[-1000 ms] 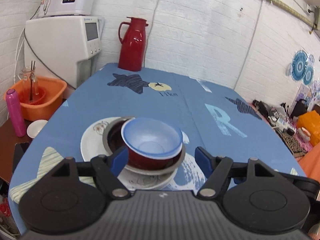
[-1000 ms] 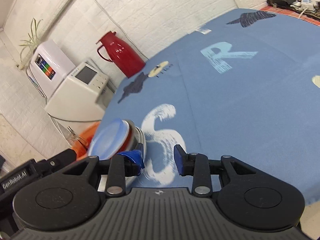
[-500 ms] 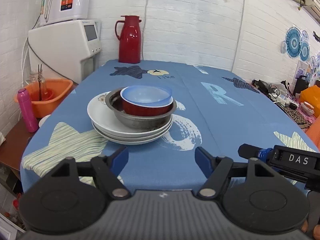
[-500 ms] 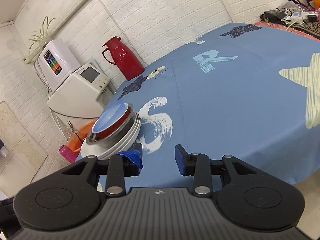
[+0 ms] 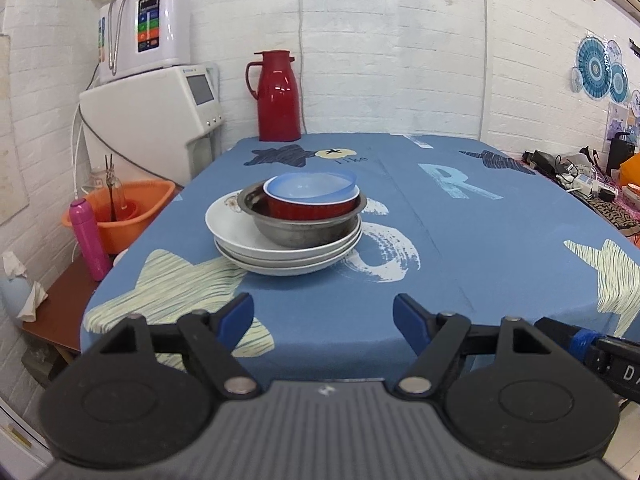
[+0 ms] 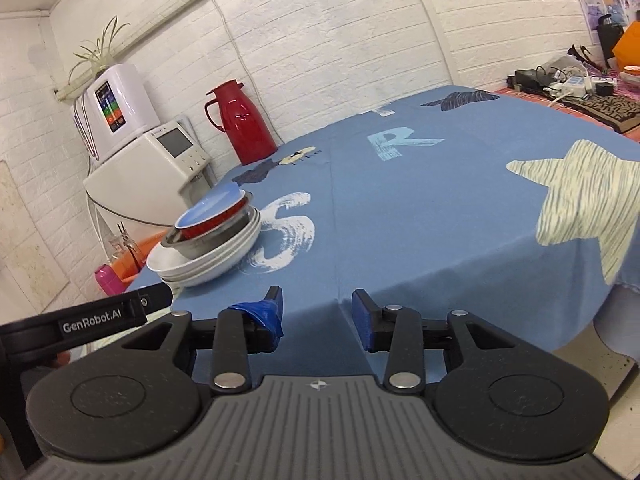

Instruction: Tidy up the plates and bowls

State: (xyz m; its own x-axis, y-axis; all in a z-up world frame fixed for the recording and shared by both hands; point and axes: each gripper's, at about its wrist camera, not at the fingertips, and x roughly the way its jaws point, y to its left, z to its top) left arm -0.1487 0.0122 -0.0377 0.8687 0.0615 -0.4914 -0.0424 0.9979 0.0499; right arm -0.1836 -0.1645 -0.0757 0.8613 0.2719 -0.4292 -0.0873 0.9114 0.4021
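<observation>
- Whitewashed brick walls all around, and a big table (image 5: 500, 216) under a blue cloth printed with stars and letters fills most of both views.
- Left gripper (image 5: 323, 318) sits at the near edge of the table, jaws spread wide, nothing between them. Blue pads on the fingertips (image 5: 236, 316).
- Right gripper (image 6: 317, 316) is also at the near edge, off to the side of the dishes, jaws parted with a clear gap and nothing held. One of its fingers (image 6: 262, 314) has blue tape wrapped on it.
- Each gripper's side bar pokes into the other's view, so they're close beside each other.
- Straight ahead of the left gripper, well apart from it, is the whole stack: white plates (image 5: 240, 232) at the bottom, a metal bowl (image 5: 304, 228) sitting in them, a red bowl (image 5: 312, 208) nested in that, and a pale blue bowl (image 5: 308, 186) on top, tilted a bit.
- Stack sits off-centre on the top plate, towards the right.
- From the right wrist view the same stack (image 6: 208, 248) is on the left side of the table, next to a white brush-stroke print.
- Red thermos jug (image 5: 278, 96) stands at the far end by the wall.
- Left of the table: white appliance (image 5: 156, 120), orange basin (image 5: 120, 216), pink bottle (image 5: 88, 240).
- Right end has a clutter of cables and gear, too small to make out.
</observation>
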